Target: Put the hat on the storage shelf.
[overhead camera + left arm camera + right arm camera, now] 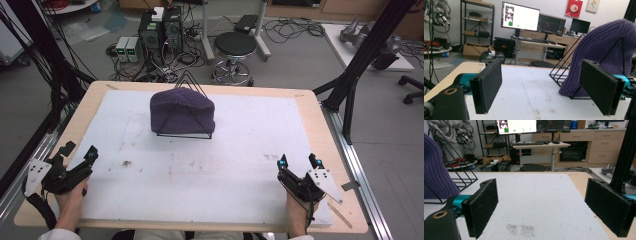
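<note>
A purple knitted beanie point(182, 110) is draped over a black wire stand point(184, 131) at the middle back of the white mat. In the left gripper view the beanie point(604, 50) fills the right side, beyond the jaws. The right gripper view catches the beanie point(436, 172) at its left edge, with the wire stand point(459, 173) beside it. My left gripper point(79, 152) rests at the mat's front left corner, open and empty. At the front right my right gripper point(299, 161) is open too, with nothing between its jaws.
The white mat point(225, 165) covers a wooden table point(310, 107) and carries a few dark smudges point(126, 163). Behind the table stand a round stool point(234, 50), computer boxes point(160, 32) and cables on the floor. Black frame posts point(357, 65) rise at the right.
</note>
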A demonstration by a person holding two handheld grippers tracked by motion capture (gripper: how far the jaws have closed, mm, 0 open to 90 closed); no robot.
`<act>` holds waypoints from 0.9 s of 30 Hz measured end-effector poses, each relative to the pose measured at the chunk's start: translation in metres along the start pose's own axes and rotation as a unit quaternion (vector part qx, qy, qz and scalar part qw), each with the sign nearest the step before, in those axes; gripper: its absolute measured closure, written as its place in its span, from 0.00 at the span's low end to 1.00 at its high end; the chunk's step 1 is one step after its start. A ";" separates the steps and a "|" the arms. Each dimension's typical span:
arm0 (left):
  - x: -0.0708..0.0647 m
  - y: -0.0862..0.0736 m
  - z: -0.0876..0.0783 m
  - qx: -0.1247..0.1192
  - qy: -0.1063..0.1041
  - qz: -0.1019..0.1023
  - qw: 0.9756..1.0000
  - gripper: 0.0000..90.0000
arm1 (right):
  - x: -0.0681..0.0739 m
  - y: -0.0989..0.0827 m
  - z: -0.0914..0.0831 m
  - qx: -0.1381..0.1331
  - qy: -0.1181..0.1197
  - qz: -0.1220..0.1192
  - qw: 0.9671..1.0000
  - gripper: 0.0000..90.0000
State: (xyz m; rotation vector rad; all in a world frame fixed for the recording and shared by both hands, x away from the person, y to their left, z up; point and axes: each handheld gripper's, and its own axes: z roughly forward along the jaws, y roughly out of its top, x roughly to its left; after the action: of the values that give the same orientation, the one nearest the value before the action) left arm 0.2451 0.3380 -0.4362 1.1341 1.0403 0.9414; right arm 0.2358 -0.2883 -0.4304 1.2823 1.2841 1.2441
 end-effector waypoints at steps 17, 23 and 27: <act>0.002 -0.007 -0.005 0.027 -0.014 0.004 1.000 0.22 | 0.000 -0.009 -0.003 0.030 -0.013 0.001 0.999 0.12; 0.004 -0.005 -0.008 0.018 -0.007 -0.002 1.000 0.22 | 0.000 -0.009 -0.003 0.031 -0.012 0.004 0.999 0.12; 0.005 -0.004 -0.009 0.015 -0.005 -0.006 1.000 0.22 | -0.001 -0.009 -0.003 0.031 -0.011 0.007 0.999 0.12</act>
State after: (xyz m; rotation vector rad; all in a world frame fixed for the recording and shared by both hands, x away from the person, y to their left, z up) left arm 0.2380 0.3438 -0.4420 1.1555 1.0555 0.9131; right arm 0.2320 -0.2892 -0.4394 1.3473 1.3085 1.2043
